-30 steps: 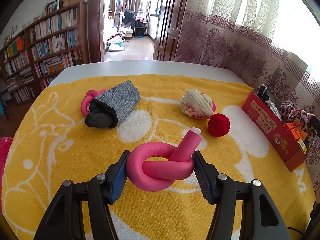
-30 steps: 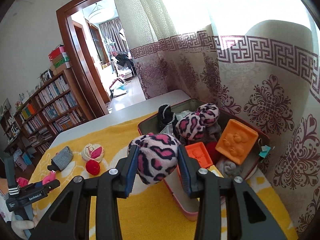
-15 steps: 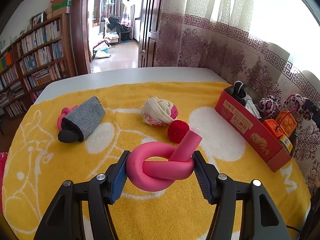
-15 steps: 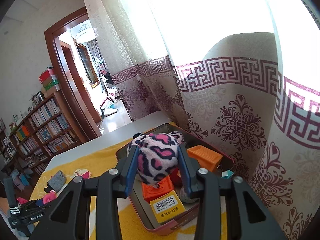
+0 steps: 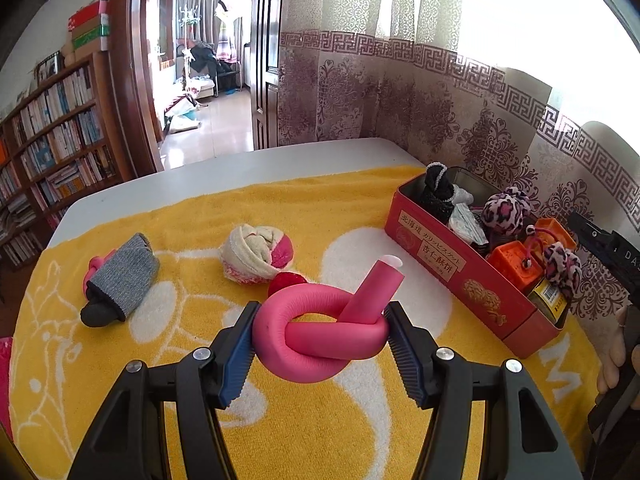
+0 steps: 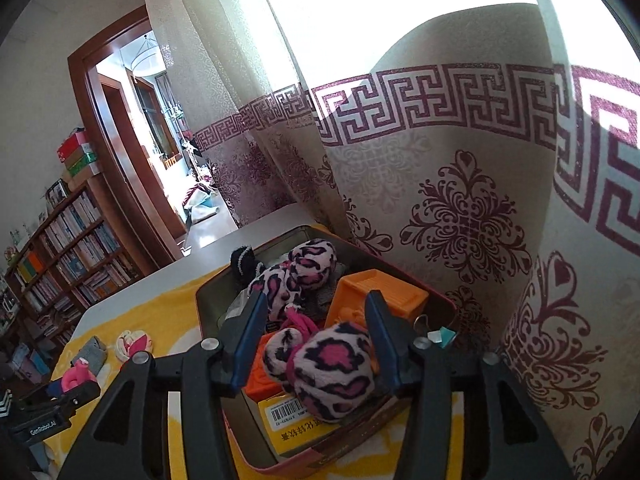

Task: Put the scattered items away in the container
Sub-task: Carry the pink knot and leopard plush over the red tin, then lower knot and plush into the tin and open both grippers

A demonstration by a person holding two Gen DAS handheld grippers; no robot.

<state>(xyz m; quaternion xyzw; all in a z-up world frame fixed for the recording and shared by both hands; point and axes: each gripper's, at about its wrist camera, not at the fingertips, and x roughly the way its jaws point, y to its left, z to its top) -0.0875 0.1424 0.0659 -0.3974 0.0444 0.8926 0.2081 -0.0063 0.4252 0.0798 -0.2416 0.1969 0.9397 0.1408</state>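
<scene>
In your left wrist view, your left gripper is clamped on the knotted pink foam tube, both pads pressing its sides, and it hangs above the yellow towel with the red tin off to the right and further away. Three things lie loose on the towel: a grey sock, a rolled cream-and-pink sock and a small red ball half hidden behind the tube. You are in the carry step with this hand; what comes next, as I read it, is to bring the tube over the tin's open top and find a gap among the things already packed there. In your right wrist view, your right gripper sits over the tin with its jaws opening, and the leopard-print pompom lies between them on top of the orange blocks and a yellow box, no longer squeezed as far as I can judge. That is the drop step for this hand; next you would lift clear of the tin so the left hand has room, then go for one of the socks.
</scene>
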